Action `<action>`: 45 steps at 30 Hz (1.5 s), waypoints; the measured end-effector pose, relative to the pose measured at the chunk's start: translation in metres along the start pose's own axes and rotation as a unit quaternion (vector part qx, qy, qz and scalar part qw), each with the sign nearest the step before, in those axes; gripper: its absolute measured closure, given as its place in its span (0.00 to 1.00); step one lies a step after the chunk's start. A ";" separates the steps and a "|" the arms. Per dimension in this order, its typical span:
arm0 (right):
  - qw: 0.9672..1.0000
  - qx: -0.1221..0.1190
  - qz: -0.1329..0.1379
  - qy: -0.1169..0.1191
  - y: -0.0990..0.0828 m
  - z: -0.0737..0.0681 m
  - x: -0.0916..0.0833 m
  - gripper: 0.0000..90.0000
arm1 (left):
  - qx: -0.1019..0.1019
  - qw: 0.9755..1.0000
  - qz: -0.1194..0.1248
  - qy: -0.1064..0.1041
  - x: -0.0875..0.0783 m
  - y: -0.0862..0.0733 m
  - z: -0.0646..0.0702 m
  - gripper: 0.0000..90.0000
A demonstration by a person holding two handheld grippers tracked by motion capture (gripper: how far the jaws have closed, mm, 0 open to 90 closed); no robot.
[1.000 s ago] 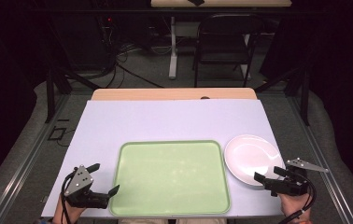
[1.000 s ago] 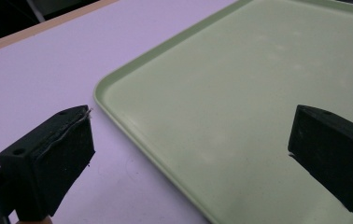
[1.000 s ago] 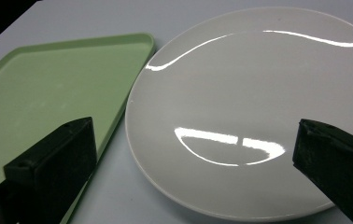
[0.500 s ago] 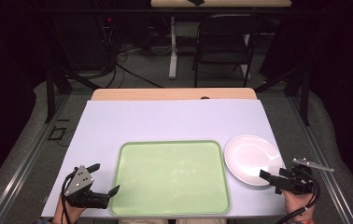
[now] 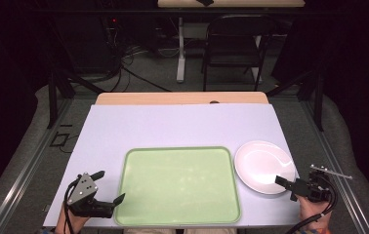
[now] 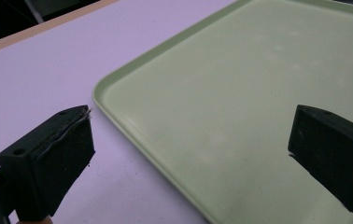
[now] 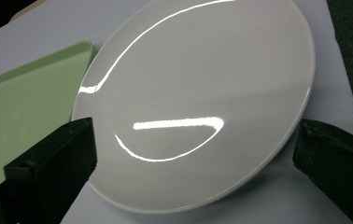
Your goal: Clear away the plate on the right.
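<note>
The white plate (image 7: 198,102) is cut off at the top of the right gripper view, framed by the right gripper (image 7: 193,158), jaws spread wide. It is set just beside the green tray (image 5: 180,183), and nothing is held in either. The left gripper (image 6: 188,154) is held wide apart over the tray's near-left corner.

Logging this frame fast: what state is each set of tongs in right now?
Left tongs: open, holding nothing, jaws straddling the green tray's near edge.
Right tongs: open, holding nothing, aimed at the white plate.

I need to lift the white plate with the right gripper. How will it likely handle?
The white plate looks glossy, so probably slippery between the pads. It seems rigid and likely breakable if dropped. Its low rim lies flat on the table, so the right gripper may struggle to get under it.
</note>
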State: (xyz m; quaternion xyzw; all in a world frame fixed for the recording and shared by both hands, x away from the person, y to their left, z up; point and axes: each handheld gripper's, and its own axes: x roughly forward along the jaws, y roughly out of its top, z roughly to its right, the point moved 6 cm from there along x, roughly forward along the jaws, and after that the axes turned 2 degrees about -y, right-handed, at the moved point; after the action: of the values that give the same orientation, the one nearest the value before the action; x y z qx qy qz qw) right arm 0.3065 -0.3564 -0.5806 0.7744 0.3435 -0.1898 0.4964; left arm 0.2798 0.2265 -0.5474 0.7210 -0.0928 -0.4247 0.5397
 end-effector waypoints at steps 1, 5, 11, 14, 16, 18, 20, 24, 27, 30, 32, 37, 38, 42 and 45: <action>1.000 0.004 -0.002 -0.001 0.000 0.001 0.001 0.00 | 0.000 1.000 0.000 0.000 0.000 0.000 0.000 0.00; 1.000 0.020 0.000 -0.008 0.000 0.005 0.002 0.04 | 0.001 1.000 0.000 0.000 0.000 0.000 0.000 0.00; 0.999 0.046 0.005 -0.017 0.002 0.012 0.004 0.15 | -0.001 1.000 -0.002 0.001 0.001 0.000 -0.001 0.00; 0.998 0.067 0.006 -0.020 0.003 0.016 0.006 0.18 | -0.001 1.000 -0.003 0.001 0.001 0.000 0.000 0.00; 0.996 0.086 0.012 -0.019 0.004 0.018 0.008 0.22 | -0.001 1.000 -0.002 0.001 0.001 0.000 -0.001 0.00; 0.995 0.100 0.020 -0.020 0.005 0.021 0.008 0.28 | -0.002 1.000 -0.002 0.001 0.001 0.000 -0.001 0.00; 0.993 0.110 0.027 -0.022 0.007 0.024 0.009 0.33 | -0.003 1.000 0.000 0.001 0.001 0.000 -0.001 0.00; 0.988 0.147 0.045 -0.020 0.008 0.030 0.011 0.45 | -0.003 1.000 -0.001 0.000 0.001 0.000 -0.001 0.00; 0.985 0.166 0.051 -0.019 0.008 0.032 0.012 0.51 | -0.004 1.000 0.000 0.000 0.001 0.000 -0.001 0.00; 0.981 0.184 0.057 -0.013 0.008 0.034 0.013 0.57 | -0.004 1.000 0.000 0.000 0.001 0.000 -0.001 0.00; 0.976 0.209 0.068 0.000 0.008 0.038 0.015 0.63 | -0.005 1.000 0.000 0.000 0.001 0.000 -0.001 0.00; 0.969 0.235 0.074 0.002 0.007 0.040 0.017 0.71 | -0.004 1.000 -0.001 0.000 0.001 0.000 -0.001 0.00; 0.969 0.234 0.074 -0.001 0.007 0.041 0.017 0.73 | -0.004 1.000 -0.001 0.000 0.001 0.000 -0.001 0.00; 0.970 0.233 0.073 -0.011 0.007 0.042 0.018 0.80 | -0.005 1.000 -0.001 0.000 0.001 0.000 -0.001 0.00; 0.969 0.236 0.074 -0.020 0.006 0.043 0.019 0.87 | -0.005 1.000 -0.001 0.000 0.001 0.000 -0.001 0.00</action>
State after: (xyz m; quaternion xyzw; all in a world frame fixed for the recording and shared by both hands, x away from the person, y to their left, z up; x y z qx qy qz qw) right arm 0.3265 -0.3902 -0.6075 0.8888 0.2207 -0.2439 0.3192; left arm 0.2812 0.2266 -0.5478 0.7182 -0.0900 -0.4258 0.5430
